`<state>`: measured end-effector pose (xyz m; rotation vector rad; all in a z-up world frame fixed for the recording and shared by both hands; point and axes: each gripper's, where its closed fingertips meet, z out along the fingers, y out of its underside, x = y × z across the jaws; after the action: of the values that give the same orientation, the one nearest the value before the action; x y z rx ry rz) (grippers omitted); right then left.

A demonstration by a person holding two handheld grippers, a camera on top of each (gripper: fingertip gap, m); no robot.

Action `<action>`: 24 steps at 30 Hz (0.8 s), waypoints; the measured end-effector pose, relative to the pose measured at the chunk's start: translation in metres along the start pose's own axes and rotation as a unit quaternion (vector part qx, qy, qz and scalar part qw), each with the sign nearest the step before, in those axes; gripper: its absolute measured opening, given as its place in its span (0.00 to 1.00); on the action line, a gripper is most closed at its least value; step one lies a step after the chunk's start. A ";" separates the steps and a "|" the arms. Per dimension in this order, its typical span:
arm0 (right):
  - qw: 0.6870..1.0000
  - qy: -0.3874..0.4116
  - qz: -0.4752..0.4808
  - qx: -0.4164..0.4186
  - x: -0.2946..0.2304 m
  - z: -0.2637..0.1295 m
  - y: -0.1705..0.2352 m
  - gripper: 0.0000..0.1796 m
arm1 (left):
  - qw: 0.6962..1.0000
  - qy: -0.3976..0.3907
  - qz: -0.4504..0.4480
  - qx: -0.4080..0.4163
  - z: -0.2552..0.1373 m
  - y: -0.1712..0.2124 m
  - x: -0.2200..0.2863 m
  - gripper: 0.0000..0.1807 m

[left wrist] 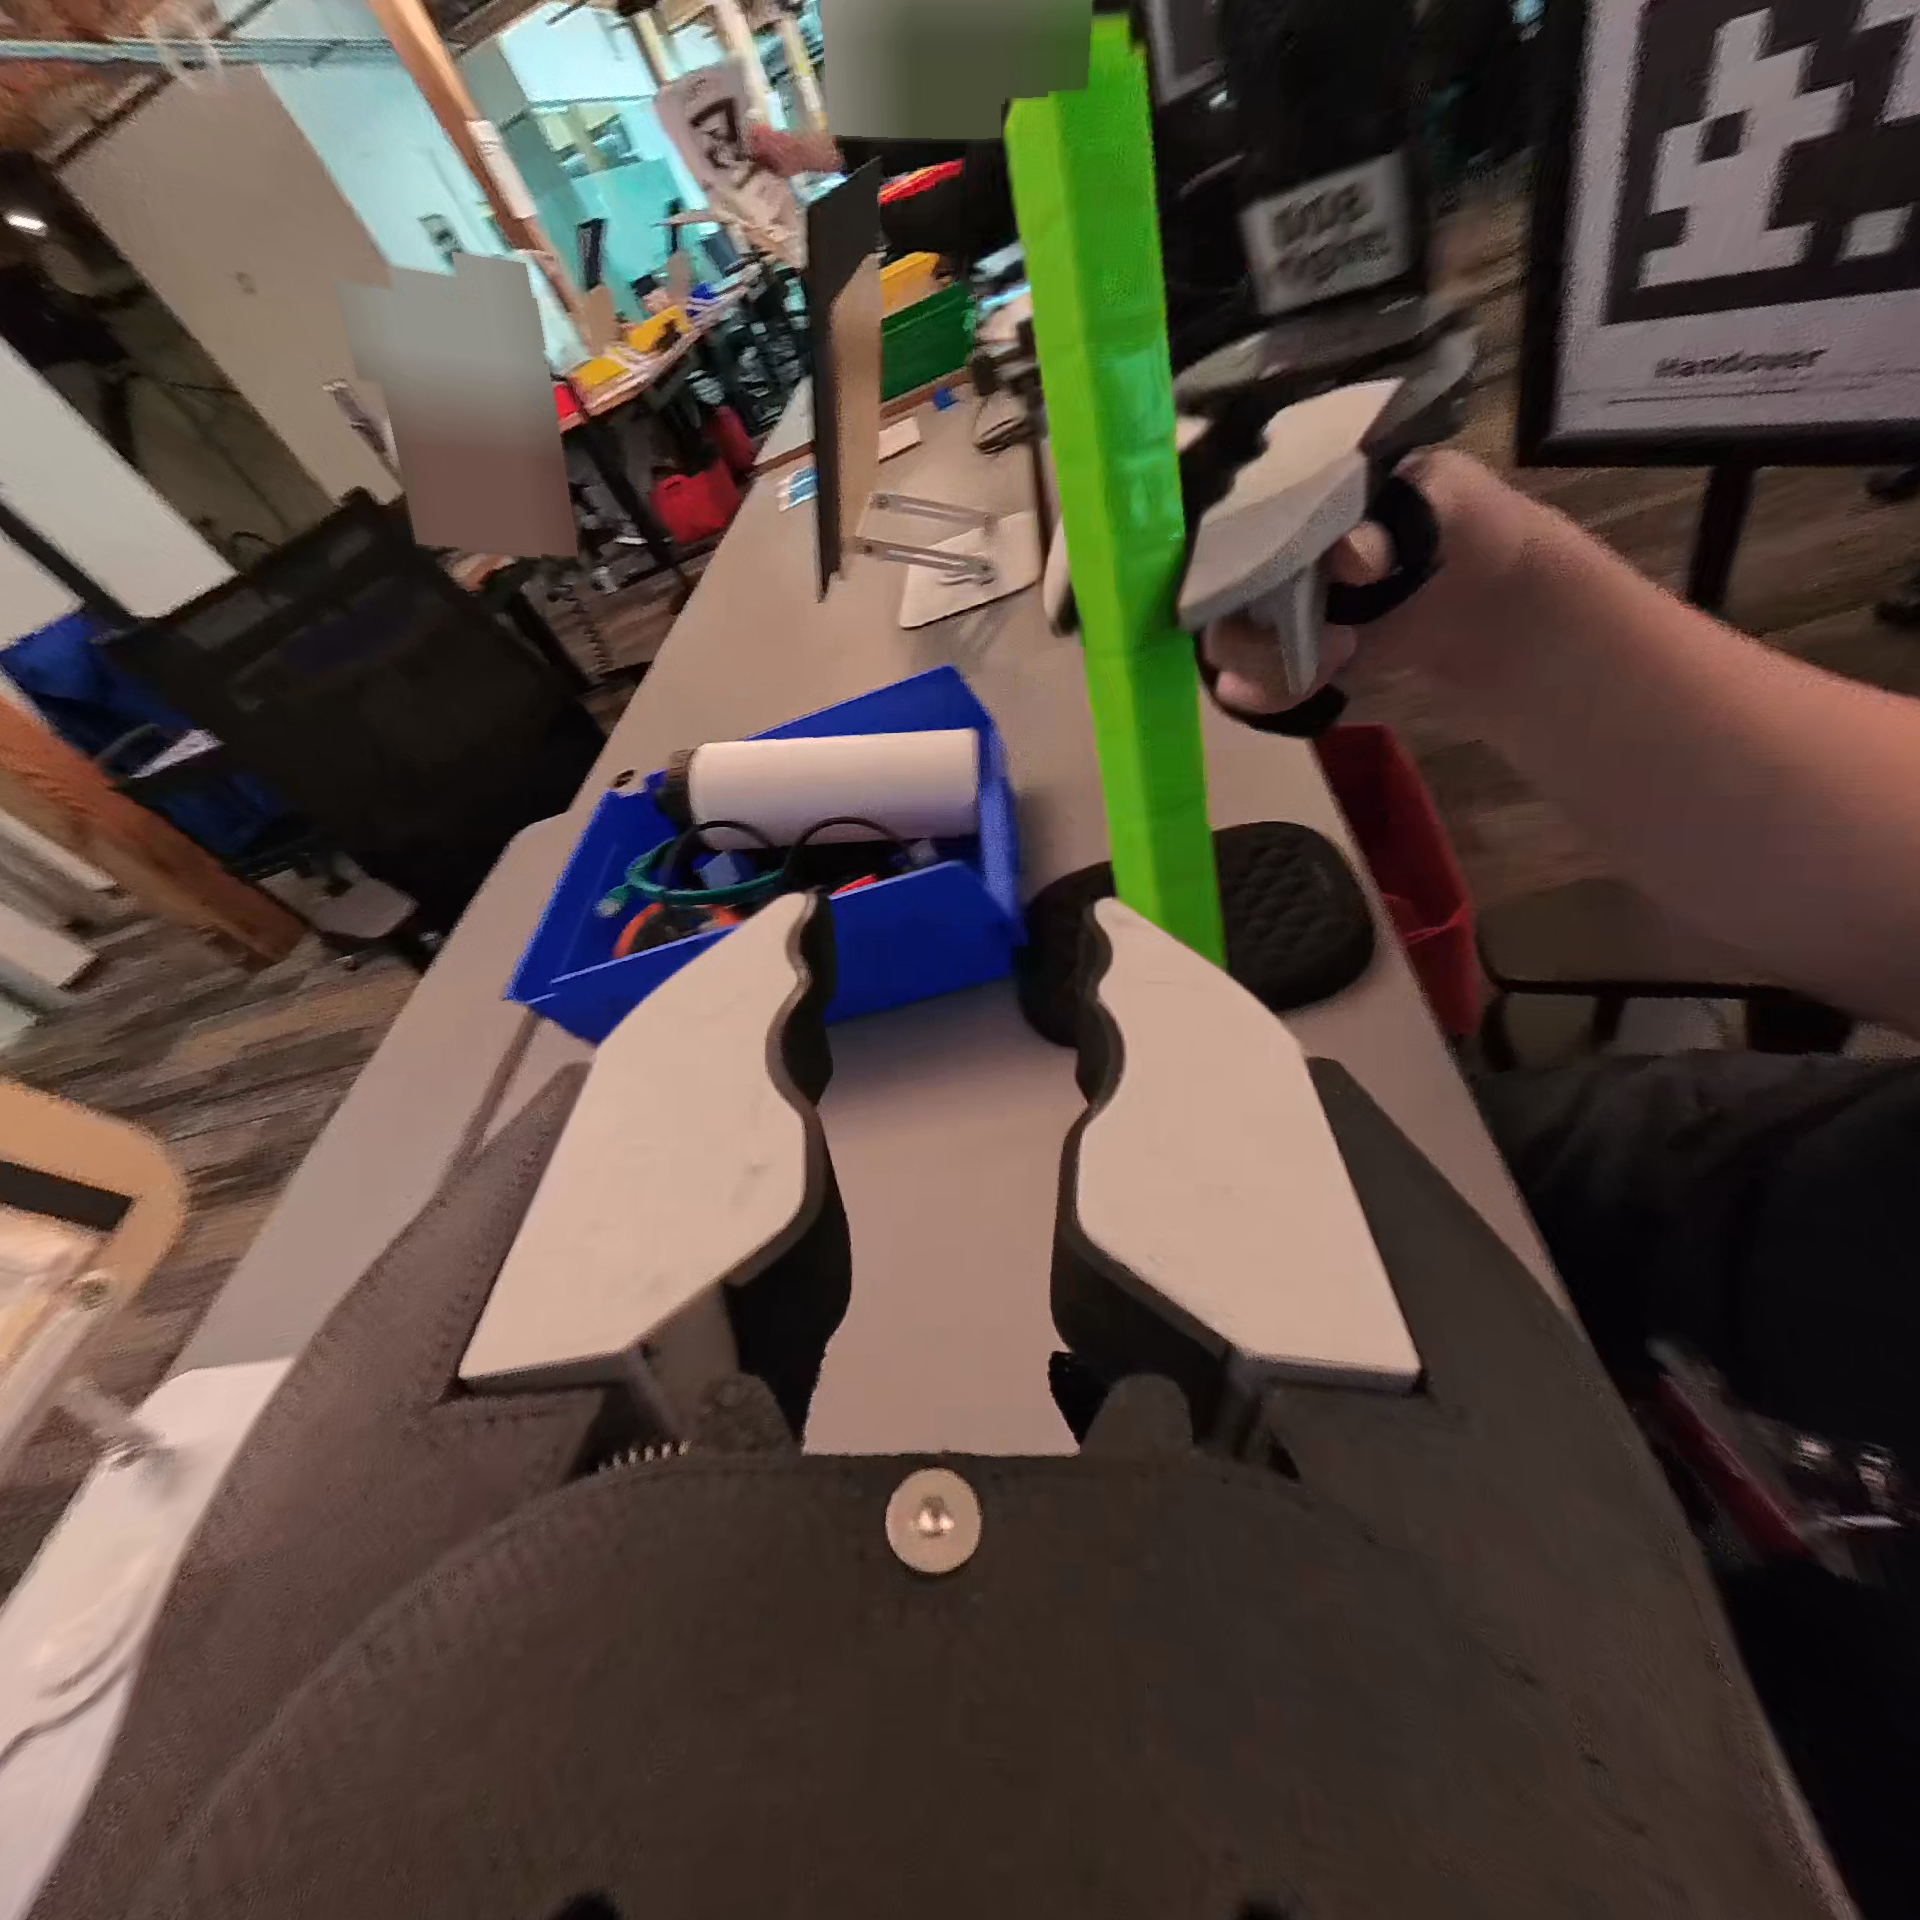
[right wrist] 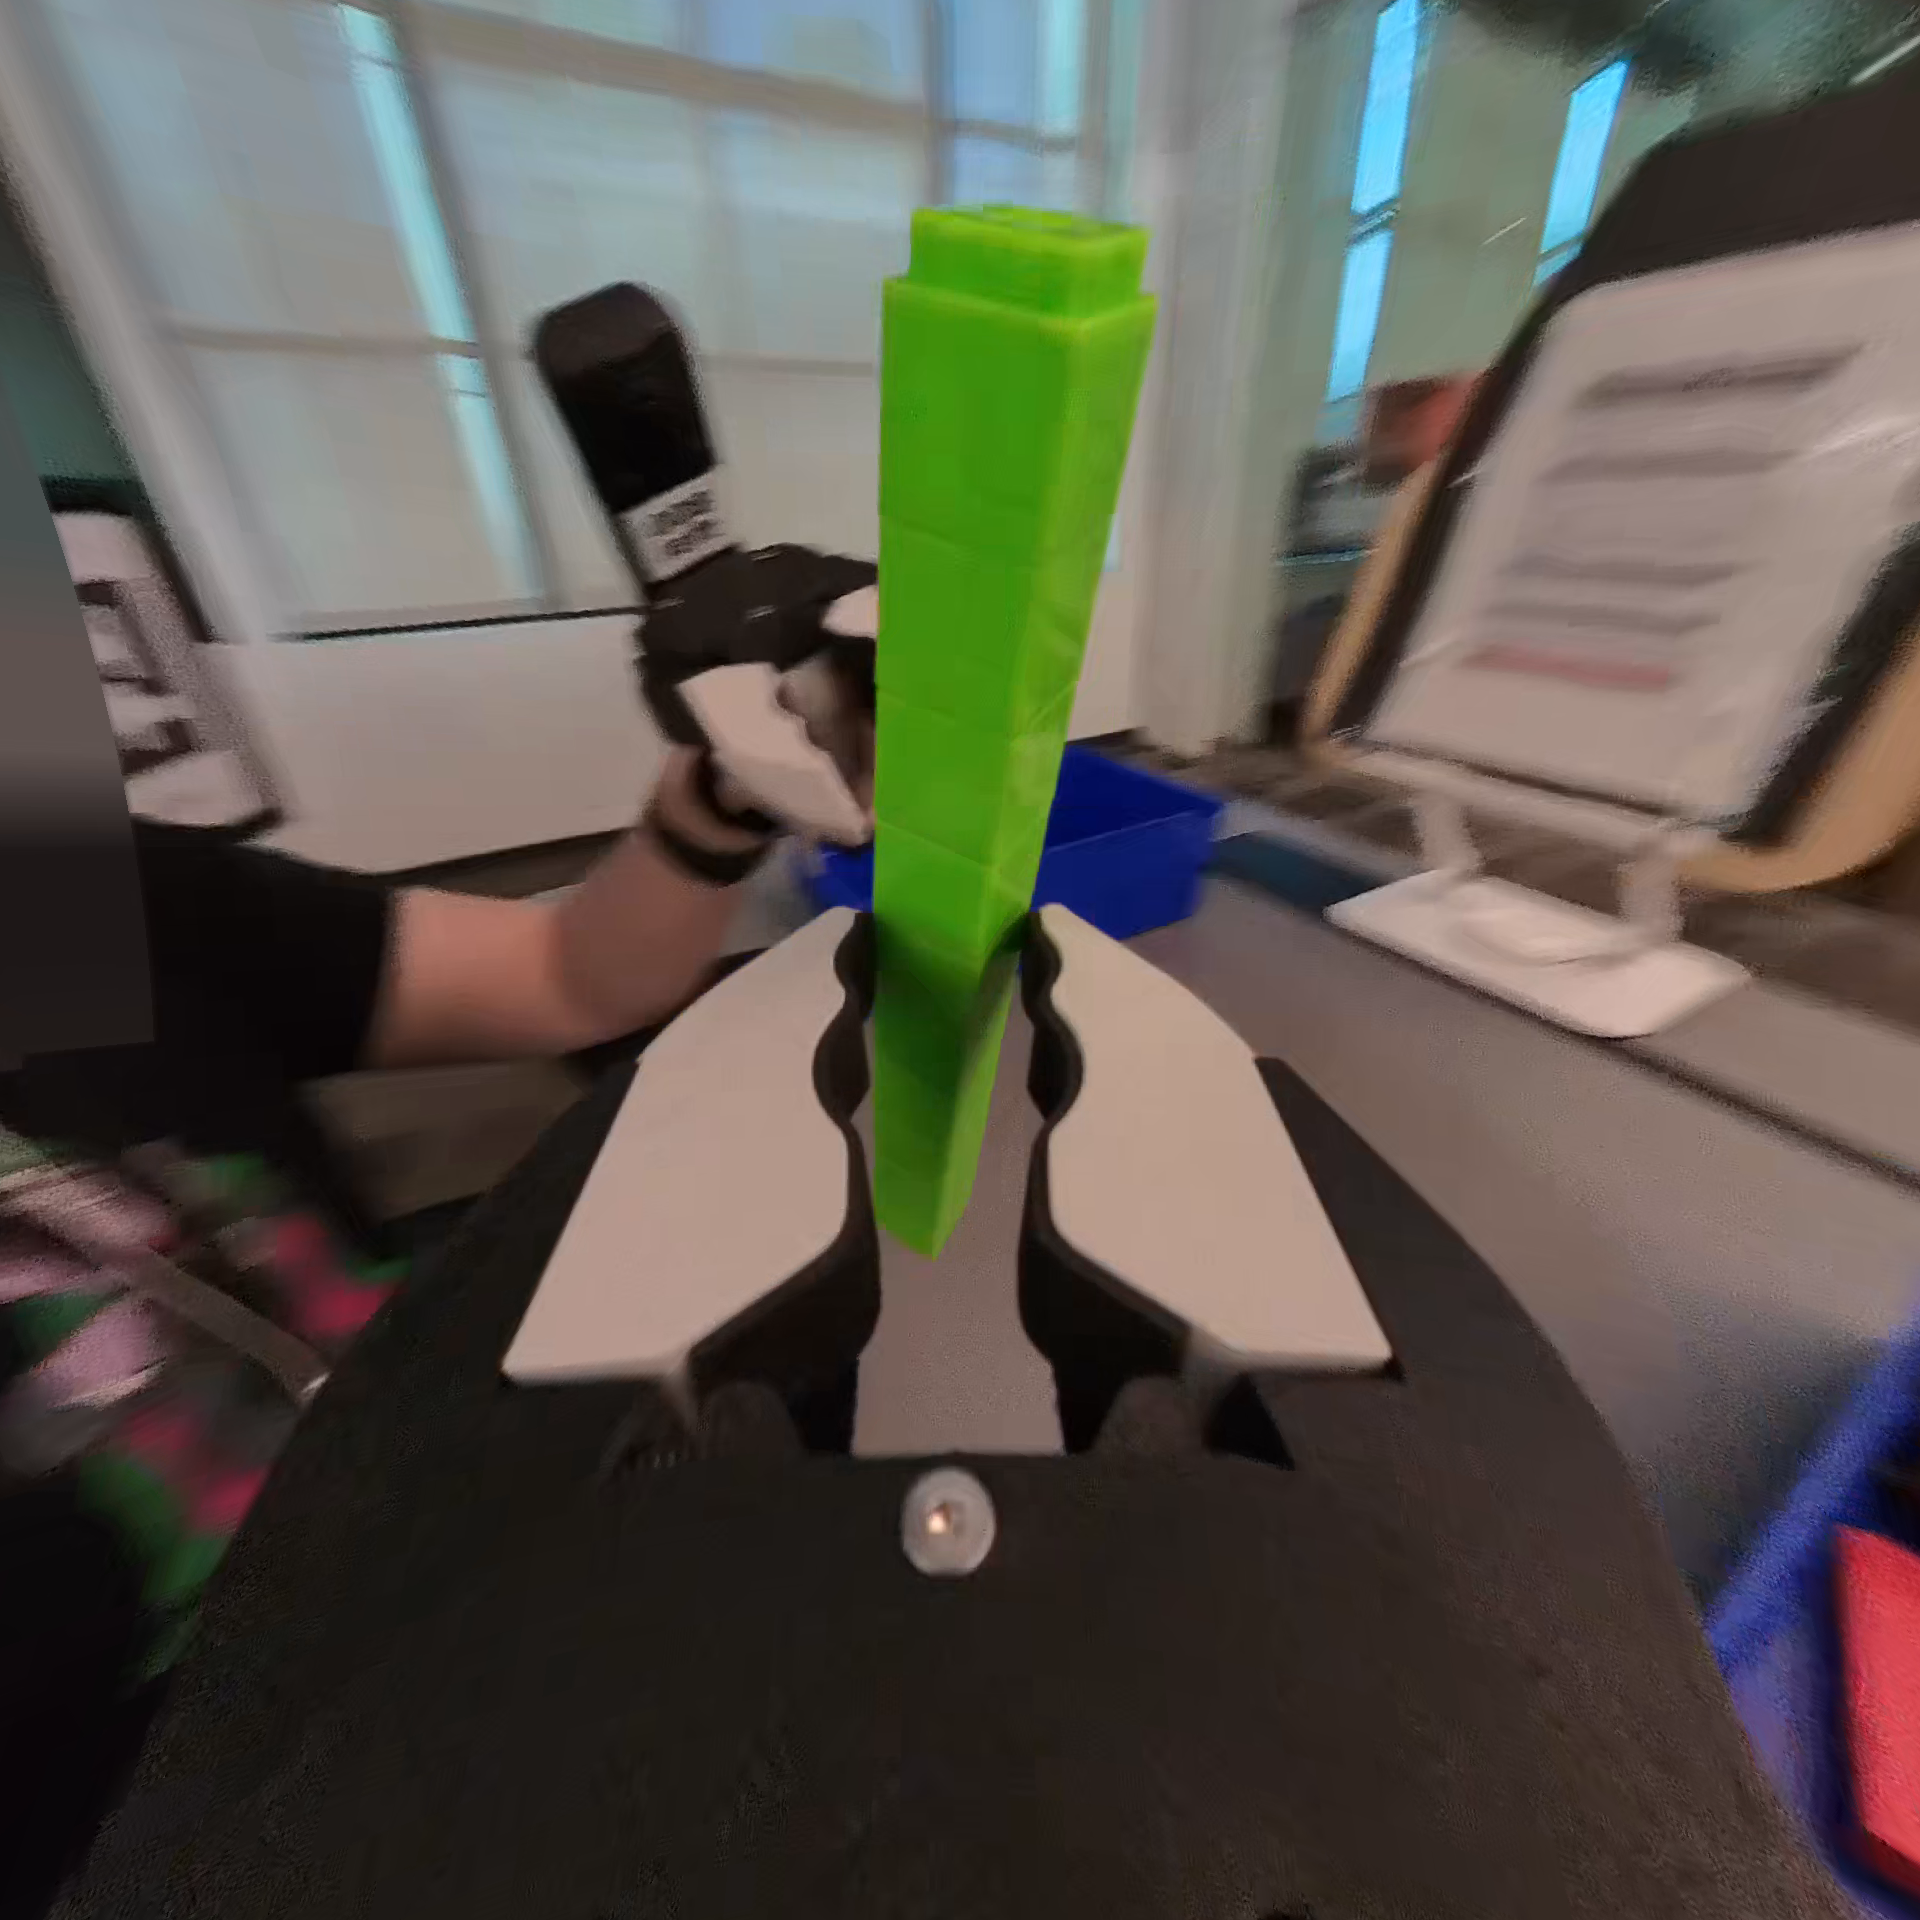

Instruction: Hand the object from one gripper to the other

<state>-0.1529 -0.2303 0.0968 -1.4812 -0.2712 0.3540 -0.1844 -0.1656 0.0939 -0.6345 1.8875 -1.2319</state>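
While the right gripper (right wrist: 940, 925) pinches the upright green block stick (right wrist: 987, 665) mid-frame, the left gripper (left wrist: 951, 925) waits spread and empty, needing to close around it next.

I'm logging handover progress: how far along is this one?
Done: the right gripper is shut on the green block stick, holding it upright above the table. In hand: the open, empty left gripper sits near it. Left: close it on the stick, then release the right.
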 end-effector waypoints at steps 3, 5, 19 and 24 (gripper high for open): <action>0.992 -0.112 0.057 -0.006 -0.024 -0.007 0.010 0.15 | 0.992 0.098 -0.066 0.038 0.005 -0.008 0.025 0.24; 0.979 -0.183 0.087 -0.022 -0.041 -0.004 0.015 0.15 | 0.974 0.177 -0.117 0.081 0.005 -0.018 0.044 0.20; 0.942 -0.279 0.117 -0.143 -0.067 0.043 0.056 0.15 | 0.920 0.295 -0.240 0.100 0.015 -0.022 0.070 0.29; 0.941 -0.279 0.107 -0.156 -0.070 0.048 0.062 0.15 | 0.919 0.301 -0.236 0.096 0.016 -0.017 0.069 0.12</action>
<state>-0.2398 -0.2106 0.0411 -1.7036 -0.6440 0.9467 -0.2110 -0.2325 0.0822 -0.6768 2.1219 -2.0878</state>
